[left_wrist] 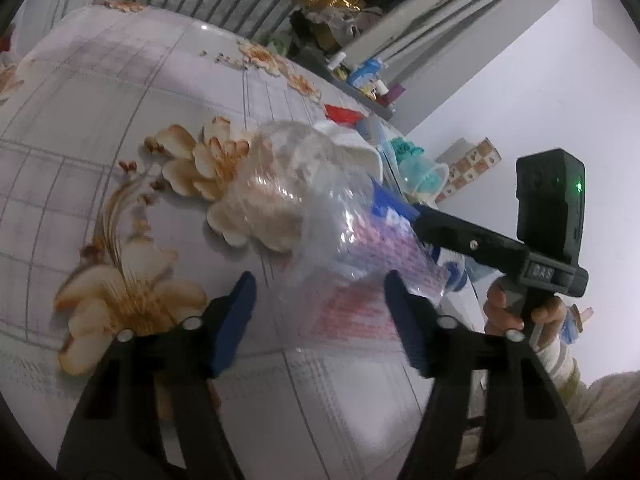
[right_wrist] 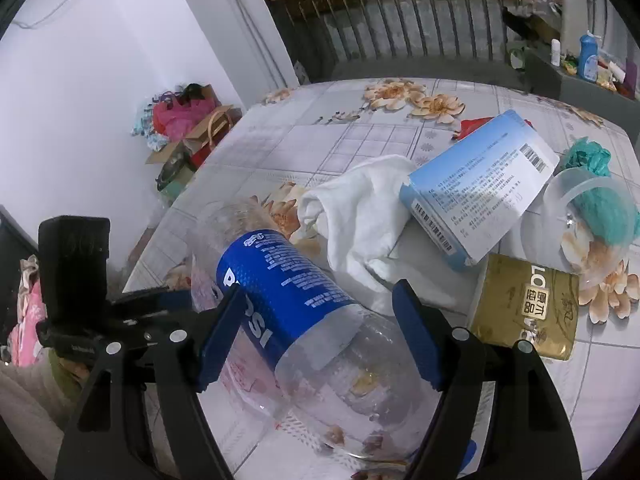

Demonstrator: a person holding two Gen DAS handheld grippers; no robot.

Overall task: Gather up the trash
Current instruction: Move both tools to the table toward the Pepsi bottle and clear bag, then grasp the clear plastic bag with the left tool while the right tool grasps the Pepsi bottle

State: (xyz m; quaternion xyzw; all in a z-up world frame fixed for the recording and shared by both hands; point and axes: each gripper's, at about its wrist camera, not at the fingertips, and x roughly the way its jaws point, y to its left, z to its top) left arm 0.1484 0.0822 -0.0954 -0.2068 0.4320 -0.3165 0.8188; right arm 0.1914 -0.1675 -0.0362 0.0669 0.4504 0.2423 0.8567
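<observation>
A clear plastic Pepsi bottle (right_wrist: 296, 312) with a blue label lies on the flowered tablecloth. My right gripper (right_wrist: 320, 320) straddles it with open jaws, one blue pad on each side; whether the pads touch it I cannot tell. In the left wrist view the bottle (left_wrist: 320, 216) lies just ahead of my open, empty left gripper (left_wrist: 320, 312), and the right gripper (left_wrist: 480, 248) reaches onto its label end. Other trash: a crumpled white cloth (right_wrist: 360, 208), a light blue box (right_wrist: 480, 192), a gold packet (right_wrist: 524, 308), and a clear cup (right_wrist: 592, 216) holding teal material.
A red wrapper (right_wrist: 472, 126) lies farther back on the table (right_wrist: 320, 144). Bags and boxes (right_wrist: 184, 136) pile on the floor by the white wall. A shelf with bottles (right_wrist: 588, 60) stands at the back right, before a railing.
</observation>
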